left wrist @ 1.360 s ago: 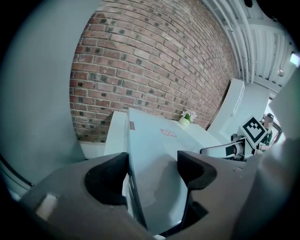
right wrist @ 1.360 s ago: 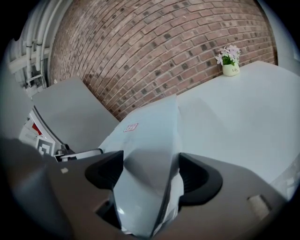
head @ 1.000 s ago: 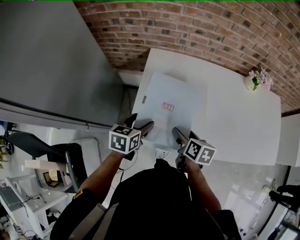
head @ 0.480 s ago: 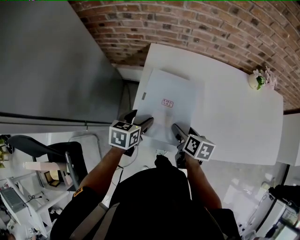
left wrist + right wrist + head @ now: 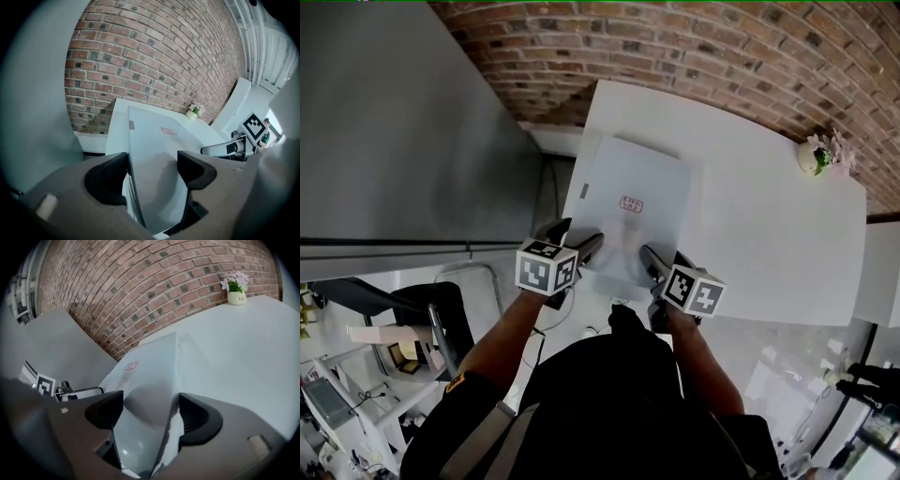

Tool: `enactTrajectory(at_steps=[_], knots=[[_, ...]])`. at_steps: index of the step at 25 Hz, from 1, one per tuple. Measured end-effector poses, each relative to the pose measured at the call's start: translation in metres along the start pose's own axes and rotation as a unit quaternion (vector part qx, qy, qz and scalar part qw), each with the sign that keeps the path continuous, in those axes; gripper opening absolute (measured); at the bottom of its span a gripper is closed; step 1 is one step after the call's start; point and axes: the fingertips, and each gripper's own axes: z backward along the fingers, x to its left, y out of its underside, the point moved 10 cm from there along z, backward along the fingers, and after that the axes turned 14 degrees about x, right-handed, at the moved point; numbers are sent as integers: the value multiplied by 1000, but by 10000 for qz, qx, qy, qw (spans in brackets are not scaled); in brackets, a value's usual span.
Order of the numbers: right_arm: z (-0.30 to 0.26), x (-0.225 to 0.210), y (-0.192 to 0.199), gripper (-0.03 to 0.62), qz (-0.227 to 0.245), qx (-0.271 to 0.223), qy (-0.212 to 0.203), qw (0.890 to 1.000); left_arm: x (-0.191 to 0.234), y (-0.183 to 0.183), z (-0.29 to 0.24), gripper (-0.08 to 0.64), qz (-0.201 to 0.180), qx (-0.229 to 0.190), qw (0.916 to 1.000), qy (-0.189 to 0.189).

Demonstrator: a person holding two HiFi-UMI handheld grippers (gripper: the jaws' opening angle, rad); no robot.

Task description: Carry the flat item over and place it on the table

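Note:
The flat item (image 5: 637, 199) is a pale white sheet-like pack with a small red label (image 5: 631, 203). It lies over the near left part of the white table (image 5: 769, 220), its near edge past the table's front edge. My left gripper (image 5: 581, 247) is shut on its near left edge, and my right gripper (image 5: 650, 262) is shut on its near right edge. In the left gripper view the flat item (image 5: 159, 150) runs between the jaws of the left gripper (image 5: 152, 171). In the right gripper view the flat item (image 5: 150, 376) bends upward between the jaws of the right gripper (image 5: 150, 416).
A small white pot of flowers (image 5: 814, 157) stands at the table's far right corner, and shows again as the pot (image 5: 236, 290). A brick wall (image 5: 722, 47) runs behind the table. A grey panel (image 5: 394, 122) stands at the left, with office clutter (image 5: 356, 375) below it.
Both grippers and the flat item have shifted slightly forward, farther over the table. The hold on the item is unchanged.

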Motion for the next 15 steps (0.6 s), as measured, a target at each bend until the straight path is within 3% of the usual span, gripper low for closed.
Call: enactTrajectory(at_steps=[15], knots=[[-28, -8, 14, 374, 317, 375, 379, 9981, 12, 20, -24, 351, -170, 521, 9985, -75]])
